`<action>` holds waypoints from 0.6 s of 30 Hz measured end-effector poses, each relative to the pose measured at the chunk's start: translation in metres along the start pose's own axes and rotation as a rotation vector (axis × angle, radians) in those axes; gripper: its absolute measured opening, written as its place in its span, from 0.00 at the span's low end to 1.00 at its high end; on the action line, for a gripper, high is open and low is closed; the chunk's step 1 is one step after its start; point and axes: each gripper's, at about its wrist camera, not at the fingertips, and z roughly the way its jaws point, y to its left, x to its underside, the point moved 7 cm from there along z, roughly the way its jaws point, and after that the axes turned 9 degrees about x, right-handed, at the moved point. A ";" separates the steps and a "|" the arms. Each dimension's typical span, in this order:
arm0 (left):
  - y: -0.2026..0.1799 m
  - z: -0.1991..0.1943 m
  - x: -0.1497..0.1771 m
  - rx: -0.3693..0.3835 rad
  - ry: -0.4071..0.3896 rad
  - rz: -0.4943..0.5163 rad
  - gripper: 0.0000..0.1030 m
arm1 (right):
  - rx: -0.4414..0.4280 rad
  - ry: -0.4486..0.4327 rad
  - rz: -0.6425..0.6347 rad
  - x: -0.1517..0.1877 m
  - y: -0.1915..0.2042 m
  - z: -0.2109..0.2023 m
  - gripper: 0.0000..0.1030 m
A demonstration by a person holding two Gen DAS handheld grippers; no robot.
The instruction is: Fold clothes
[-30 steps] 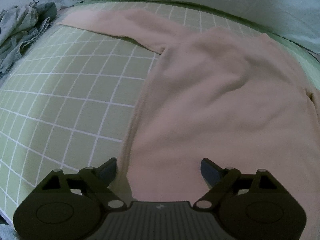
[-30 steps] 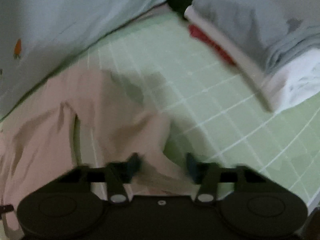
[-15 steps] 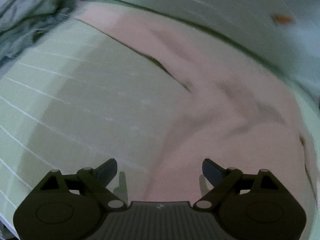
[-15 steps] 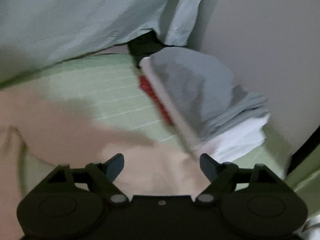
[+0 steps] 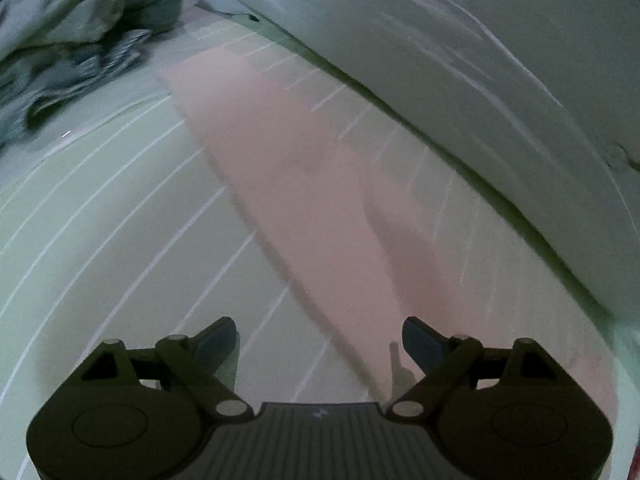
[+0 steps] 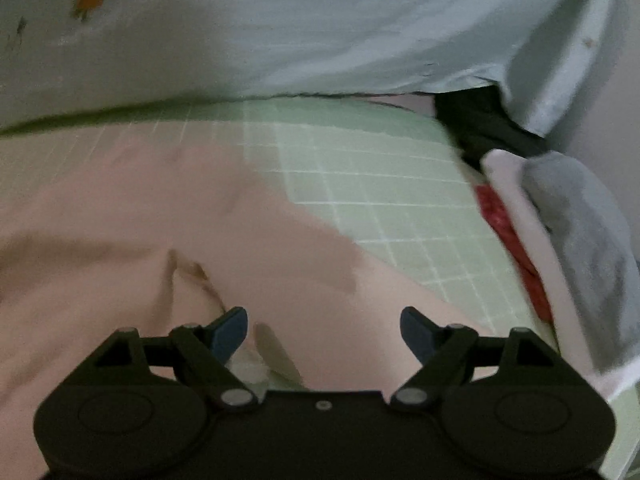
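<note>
A pale pink long-sleeved top lies flat on a green checked sheet. In the left wrist view one sleeve (image 5: 280,168) stretches away toward the upper left, and my left gripper (image 5: 319,340) is open and empty just above the sleeve's near end. In the right wrist view the top's body and neckline (image 6: 192,272) fill the lower left, and my right gripper (image 6: 323,330) is open and empty right over the cloth near the neck opening.
A crumpled grey garment pile (image 5: 72,40) lies at the far left. A pale blue quilt (image 6: 280,28) runs along the back. A stack of folded clothes (image 6: 560,232), grey, white and red, sits at the right on the green sheet (image 6: 380,184).
My right gripper opened and swung back over the top's neck area. My left gripper moved from the body's hem toward the left sleeve, staying open.
</note>
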 end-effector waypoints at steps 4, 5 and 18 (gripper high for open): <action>-0.008 0.013 -0.013 -0.060 -0.017 0.055 0.56 | 0.009 0.013 -0.001 -0.014 0.014 0.012 0.82; -0.010 0.016 -0.017 -0.075 -0.021 0.069 0.36 | 0.012 0.009 0.003 -0.016 0.016 0.014 0.82; 0.045 -0.063 0.010 -0.245 -0.169 0.049 0.08 | 0.001 -0.023 0.001 -0.004 0.012 0.003 0.82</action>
